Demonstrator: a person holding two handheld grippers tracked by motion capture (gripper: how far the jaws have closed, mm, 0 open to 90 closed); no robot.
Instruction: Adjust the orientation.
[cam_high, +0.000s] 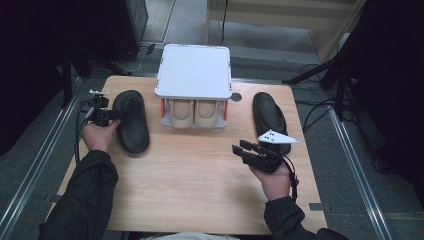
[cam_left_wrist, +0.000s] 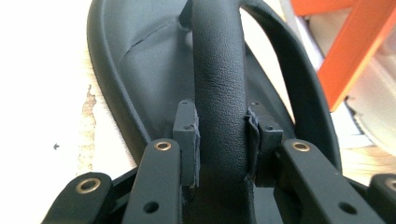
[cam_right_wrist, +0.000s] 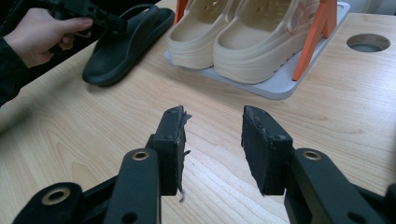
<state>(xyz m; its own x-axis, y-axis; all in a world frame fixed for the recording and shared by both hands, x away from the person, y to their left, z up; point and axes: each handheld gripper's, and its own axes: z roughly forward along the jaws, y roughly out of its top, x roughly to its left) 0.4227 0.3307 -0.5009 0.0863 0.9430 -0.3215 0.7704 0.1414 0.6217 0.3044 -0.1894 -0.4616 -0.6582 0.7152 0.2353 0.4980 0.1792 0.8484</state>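
gripping now: the left claw (cam_left_wrist: 219, 140) has its pads pressed on either side of the strap (cam_left_wrist: 218, 70) of the left black sandal (cam_high: 131, 120), pinching it (no earlier picture to lean on, only this pinch).
sandal's place: flat on the desk (cam_high: 200, 170), at its left side, just left of the white rack (cam_high: 194, 70) that holds the beige clogs (cam_high: 195, 112).
long axis: the sandal runs away from the person, toe far, heel near; the strap runs straight ahead between the jaws.
direction from claw: the sandal lies right under and ahead of the left claw, the rack's orange post (cam_left_wrist: 355, 51) just beyond it.
right claw (cam_right_wrist: 212, 140): spread, nothing between the pads, hovering over bare desk at the right.
other sandal (cam_high: 270, 120): right of the rack, just beyond the right claw, untouched.
nearer hand: left for the held sandal, right for the other.
likely hinge: lifting by the strap and swinging toward the rack.
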